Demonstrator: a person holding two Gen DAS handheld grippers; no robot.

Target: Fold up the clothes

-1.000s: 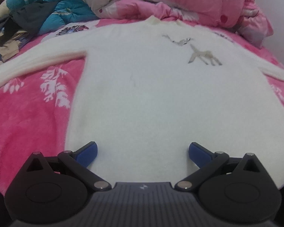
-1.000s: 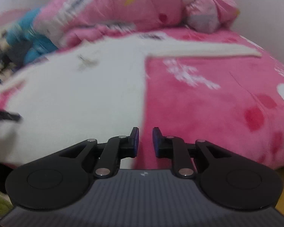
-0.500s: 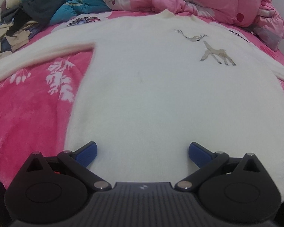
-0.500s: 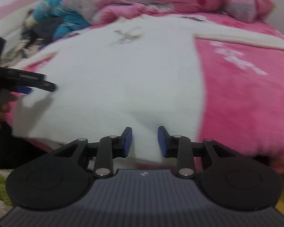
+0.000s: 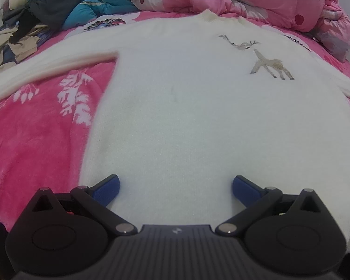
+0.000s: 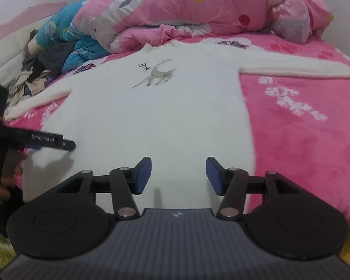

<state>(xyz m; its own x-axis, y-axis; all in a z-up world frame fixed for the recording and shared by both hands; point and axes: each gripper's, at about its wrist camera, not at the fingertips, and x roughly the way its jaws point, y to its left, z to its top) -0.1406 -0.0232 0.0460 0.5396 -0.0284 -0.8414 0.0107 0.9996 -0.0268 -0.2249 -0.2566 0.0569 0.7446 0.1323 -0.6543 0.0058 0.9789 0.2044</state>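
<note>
A white fuzzy sweater (image 5: 186,116) with a grey deer motif (image 5: 270,66) lies flat, front up, on a pink bedspread, both sleeves spread sideways; it also shows in the right wrist view (image 6: 151,116). My left gripper (image 5: 176,187) is open wide and empty, just above the sweater's hem near its left side. My right gripper (image 6: 178,175) is open and empty over the hem near its right side. The left gripper's black finger (image 6: 46,141) shows at the left of the right wrist view.
A pink floral bedspread (image 5: 35,140) covers the bed. A heap of pink quilt (image 6: 198,11) and a blue quilt (image 5: 98,2) lie at the head. A pile of dark and beige clothes (image 5: 16,35) sits at the far left. The bed's near edge is below the grippers.
My right gripper swung left from the pink spread to over the sweater's hem and opened wide. My left gripper stayed open and moved slightly forward.
</note>
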